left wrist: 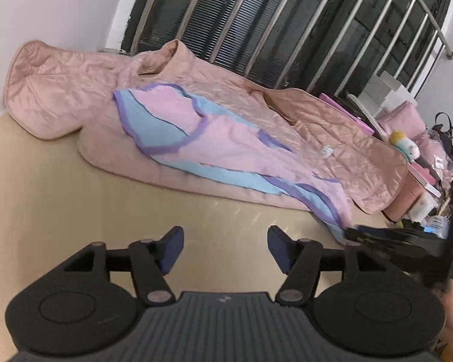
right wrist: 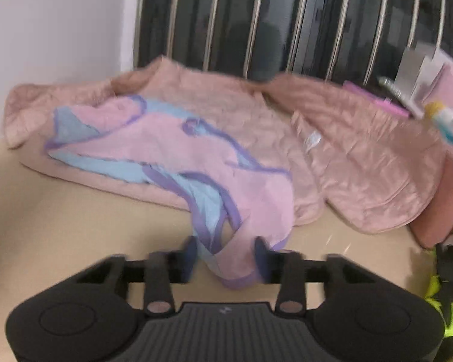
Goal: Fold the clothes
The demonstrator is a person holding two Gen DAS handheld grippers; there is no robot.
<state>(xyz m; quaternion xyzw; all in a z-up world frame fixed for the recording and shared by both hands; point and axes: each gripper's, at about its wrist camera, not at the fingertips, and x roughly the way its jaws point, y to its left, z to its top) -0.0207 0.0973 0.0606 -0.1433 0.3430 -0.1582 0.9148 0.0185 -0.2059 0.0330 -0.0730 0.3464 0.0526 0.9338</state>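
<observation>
A pink garment (left wrist: 226, 144) with light blue panels and purple trim lies crumpled across a pink quilt (left wrist: 69, 90) on a beige surface (left wrist: 75, 199). My left gripper (left wrist: 226, 250) is open over the bare beige surface in front of it, with nothing between its fingers. In the blurred right wrist view the garment (right wrist: 172, 147) trails off the quilt (right wrist: 362, 157) toward me. Its bunched purple-edged hem fills the gap between the fingers of my right gripper (right wrist: 226, 259), which grips it just above the surface.
Metal window bars (left wrist: 287, 30) stand behind the quilt and a white wall (left wrist: 45, 6) is at the left. At the right are a plush toy (left wrist: 404, 144), pink boxes (left wrist: 407, 114), bags and other clutter. A neon yellow item (right wrist: 450, 310) lies at the lower right.
</observation>
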